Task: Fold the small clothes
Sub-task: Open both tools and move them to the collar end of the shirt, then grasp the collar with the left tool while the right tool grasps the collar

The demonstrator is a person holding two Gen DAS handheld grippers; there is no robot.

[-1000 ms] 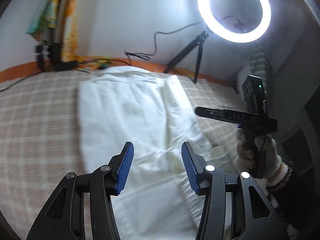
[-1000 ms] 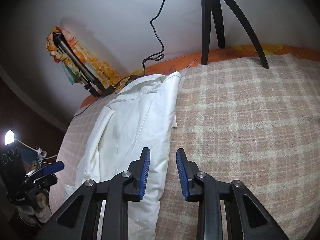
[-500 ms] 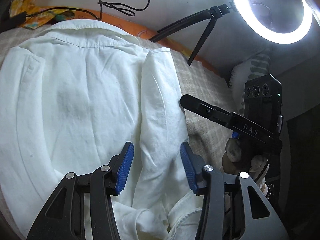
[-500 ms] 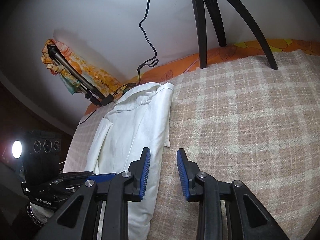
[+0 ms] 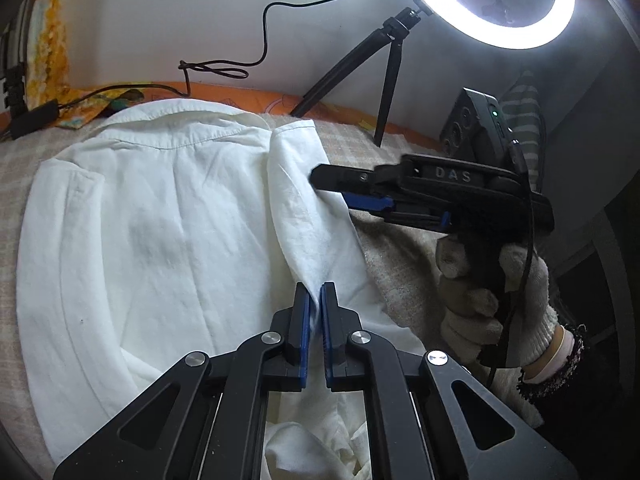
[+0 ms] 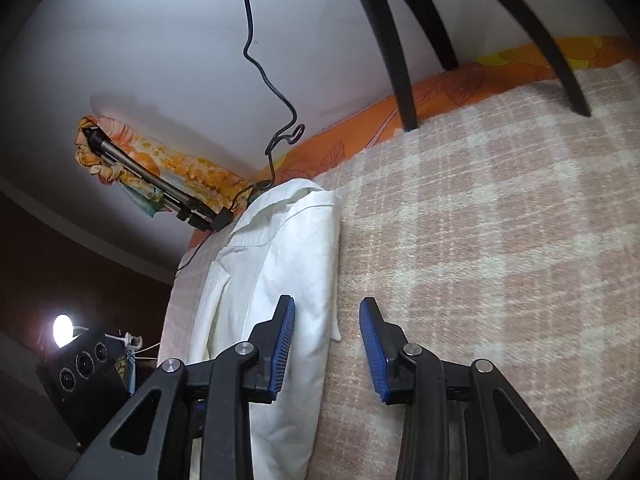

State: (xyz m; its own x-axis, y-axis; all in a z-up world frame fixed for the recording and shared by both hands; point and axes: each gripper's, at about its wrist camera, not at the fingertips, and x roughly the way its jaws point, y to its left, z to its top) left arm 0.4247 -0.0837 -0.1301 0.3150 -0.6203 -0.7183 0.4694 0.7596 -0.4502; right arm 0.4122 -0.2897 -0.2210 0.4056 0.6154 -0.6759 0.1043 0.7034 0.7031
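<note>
**A:** Start close in. What is different at the left gripper (image 5: 316, 300)?

**B:** Half a second ago its blue pads stood wide apart over the cloth. Now they are drawn in to a narrow slit with a ridge of the white shirt (image 5: 160, 220) pinched between them, on the folded-over strip that runs along the shirt's right side. The cloth rises into a small peak at the tips, so it looks like a real grip and not just a touch.

**B:** Just beyond, the right gripper (image 6: 327, 344) has come in lower and closer to that same strip. Its fingers are wide, one pad over the shirt's edge and the other over the plaid blanket (image 6: 500, 240), straddling the edge without biting it. The left view shows its upper finger touching or just above the cloth; which one cannot be told.

**A:** And the shirt itself?

**B:** It lies flat on the blanket, collar toward the far wall, left sleeve already turned in. Further back stand the tripod (image 5: 384, 80) and the ring light (image 5: 484, 4).

**A:** So what does that mean for the fold?

**B:** Probably one hand has its hold and the other has yet to close. Once both grip, the strip can likely be carried over.
</note>
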